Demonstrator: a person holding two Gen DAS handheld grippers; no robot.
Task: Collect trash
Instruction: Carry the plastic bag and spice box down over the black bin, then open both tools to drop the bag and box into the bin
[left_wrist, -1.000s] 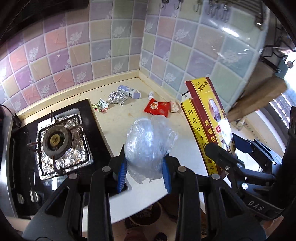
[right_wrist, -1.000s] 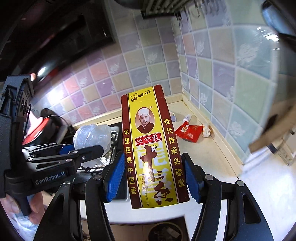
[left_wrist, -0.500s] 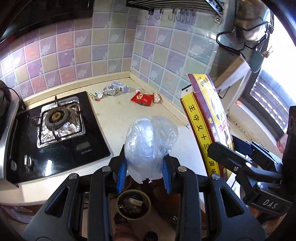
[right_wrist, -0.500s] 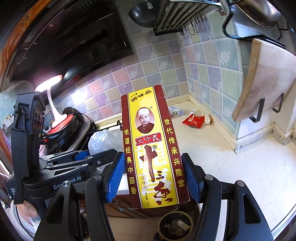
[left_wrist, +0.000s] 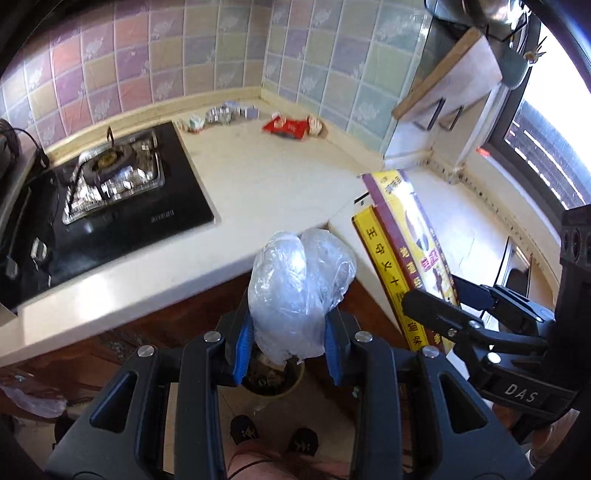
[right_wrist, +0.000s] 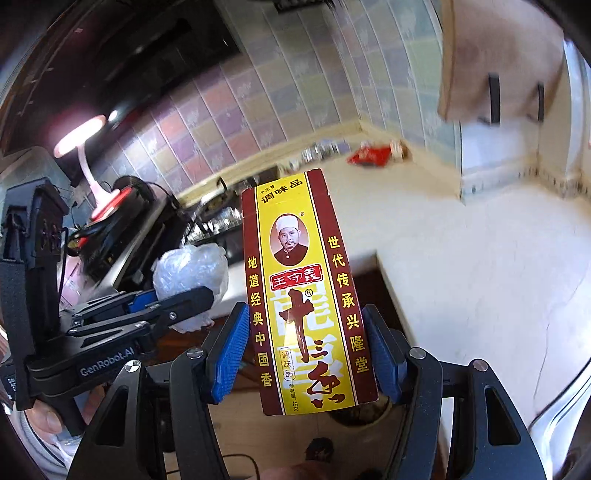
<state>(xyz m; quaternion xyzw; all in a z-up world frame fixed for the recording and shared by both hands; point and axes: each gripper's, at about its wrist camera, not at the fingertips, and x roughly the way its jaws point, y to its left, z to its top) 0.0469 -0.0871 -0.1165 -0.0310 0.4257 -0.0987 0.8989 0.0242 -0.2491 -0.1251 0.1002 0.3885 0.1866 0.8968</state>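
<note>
My left gripper (left_wrist: 289, 345) is shut on a crumpled clear plastic bag (left_wrist: 301, 291), held off the counter's front edge and above a round trash bin (left_wrist: 275, 380) on the floor. The right gripper (right_wrist: 308, 350) is shut on a yellow and maroon seasoning box (right_wrist: 299, 295), upright between the blue pads. In the left wrist view that box (left_wrist: 406, 258) and the right gripper (left_wrist: 454, 310) sit to the right of the bag. The bag (right_wrist: 190, 271) and the left gripper (right_wrist: 162, 299) show at the left of the right wrist view. The bin (right_wrist: 360, 413) lies partly hidden below the box.
More litter lies in the counter's far corner: a red wrapper (left_wrist: 290, 127), crumpled foil (left_wrist: 218, 114) and a small carton (left_wrist: 247, 110). A black gas hob (left_wrist: 103, 195) takes the counter's left part. A cutting board (left_wrist: 448, 81) hangs on the right wall. A person's shoes (left_wrist: 273, 435) stand beside the bin.
Both grippers have drawn back from the counter and sunk, each keeping its load. The counter's front edge, the bin and the floor have come into view below them.
</note>
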